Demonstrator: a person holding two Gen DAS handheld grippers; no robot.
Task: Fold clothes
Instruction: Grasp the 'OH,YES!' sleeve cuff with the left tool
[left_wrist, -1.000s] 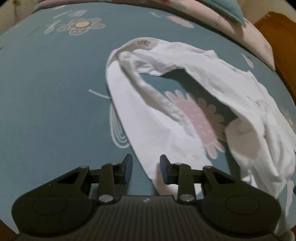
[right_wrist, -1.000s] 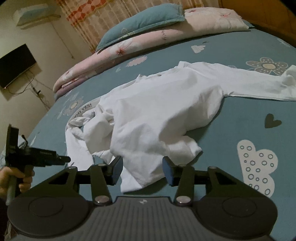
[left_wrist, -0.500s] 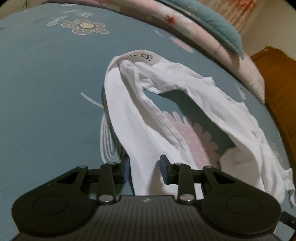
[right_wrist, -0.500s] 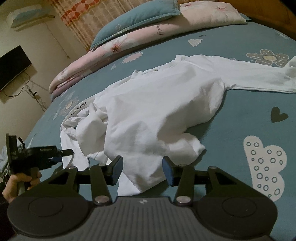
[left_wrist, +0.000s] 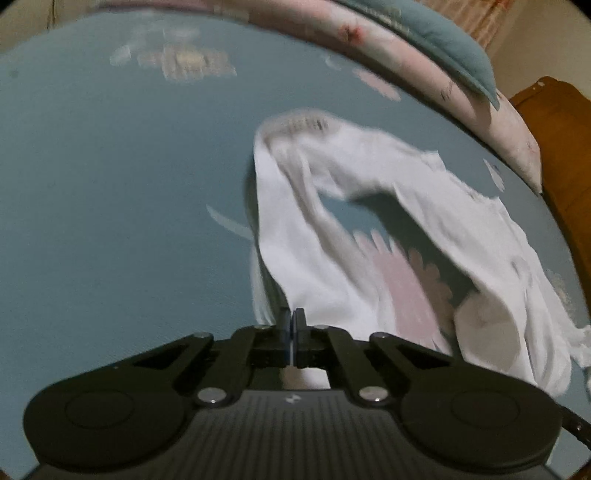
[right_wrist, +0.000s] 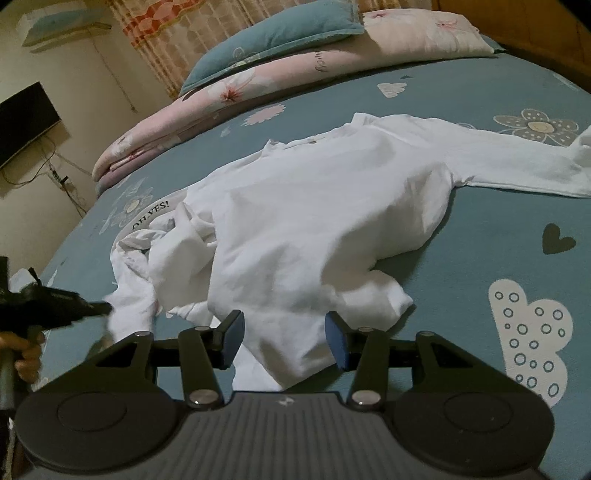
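Note:
A white long-sleeved shirt lies rumpled on the teal bedsheet, one sleeve stretched toward the right. In the left wrist view a twisted part of the white shirt rises off the sheet toward the camera. My left gripper is shut on the white cloth's near edge. From the right wrist view the left gripper shows at the far left, blurred, held by a hand. My right gripper stands open over the shirt's near hem, cloth lying between and below its fingers.
A pink floral quilt and a teal pillow lie along the far side of the bed. A wooden headboard stands at the right. A dark TV hangs on the wall at the left.
My left gripper moved onto the shirt's edge and went from open to shut on it, lifting the cloth. The right gripper stayed open and crept slightly nearer the hem.

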